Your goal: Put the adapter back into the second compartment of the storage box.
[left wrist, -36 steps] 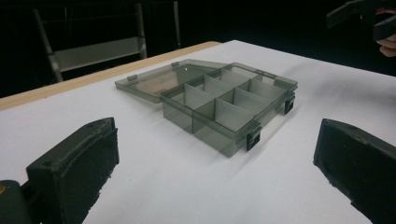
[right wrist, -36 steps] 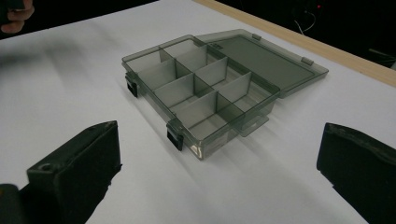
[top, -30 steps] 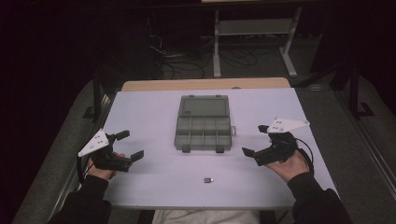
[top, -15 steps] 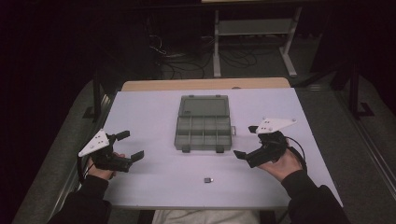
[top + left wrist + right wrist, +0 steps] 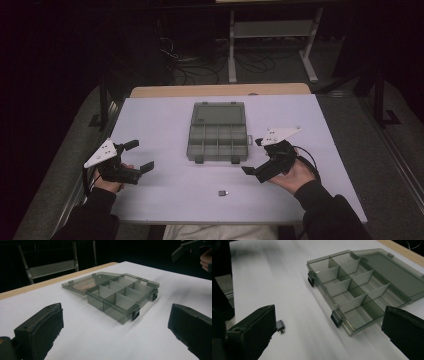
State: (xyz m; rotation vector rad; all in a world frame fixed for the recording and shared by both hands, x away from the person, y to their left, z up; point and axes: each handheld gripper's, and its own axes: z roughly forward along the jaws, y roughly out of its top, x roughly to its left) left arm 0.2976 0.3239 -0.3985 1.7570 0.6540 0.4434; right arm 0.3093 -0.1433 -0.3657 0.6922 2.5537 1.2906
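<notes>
A smoky grey compartment box lies in the middle of the white table, its lid folded flat at the back and its several cells empty. A small grey USB adapter lies on the table in front of it. My left gripper is held open to the box's left; its view looks at the box between wide-apart jaws. My right gripper is open beside the box's front right corner, holding nothing. In the right gripper view the adapter lies just beside the left jaw, with the box ahead.
A wooden strip edges the table's far side. Beyond it, in the dark, stand a metal shelf frame and floor cables. My right gripper and hand appear at the top right of the left gripper view.
My right gripper has moved left and toward the table's front, closer to the box's front corner and the adapter. The left gripper has stayed put.
</notes>
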